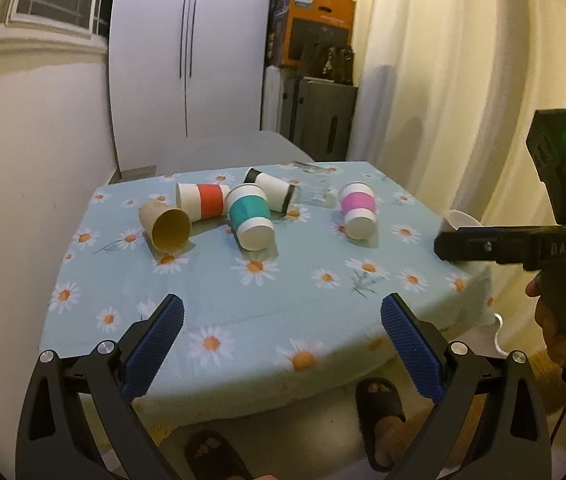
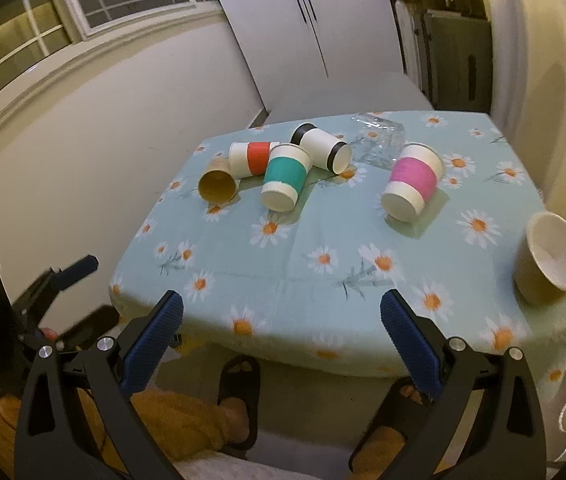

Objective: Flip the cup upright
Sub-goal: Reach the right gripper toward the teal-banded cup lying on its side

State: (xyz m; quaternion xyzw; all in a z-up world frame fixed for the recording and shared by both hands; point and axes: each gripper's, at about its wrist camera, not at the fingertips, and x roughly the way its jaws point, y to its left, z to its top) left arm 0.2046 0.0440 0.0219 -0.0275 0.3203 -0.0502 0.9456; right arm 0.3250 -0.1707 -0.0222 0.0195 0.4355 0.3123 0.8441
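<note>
Several paper cups lie on their sides on the daisy tablecloth point(image 1: 211, 288): a brown cup point(image 1: 165, 226), a red-banded cup point(image 1: 203, 201), a teal-banded cup point(image 1: 249, 216), a black-banded cup point(image 1: 271, 189) and a pink-banded cup point(image 1: 357, 210). They also show in the right wrist view: brown point(image 2: 218, 182), red point(image 2: 251, 159), teal point(image 2: 285, 180), black point(image 2: 323, 148), pink point(image 2: 413, 182). A white-lined brown cup point(image 2: 551, 260) lies tilted at the right edge. My left gripper point(image 1: 283, 316) and right gripper point(image 2: 283, 312) are open and empty, above the table's near edge.
A clear glass point(image 2: 379, 140) lies on its side behind the cups. A white cabinet point(image 1: 187, 60) and stacked boxes point(image 1: 315, 20) stand beyond the table. A curtain point(image 1: 443, 80) hangs at right. Feet in black sandals point(image 1: 379, 412) are below the near edge.
</note>
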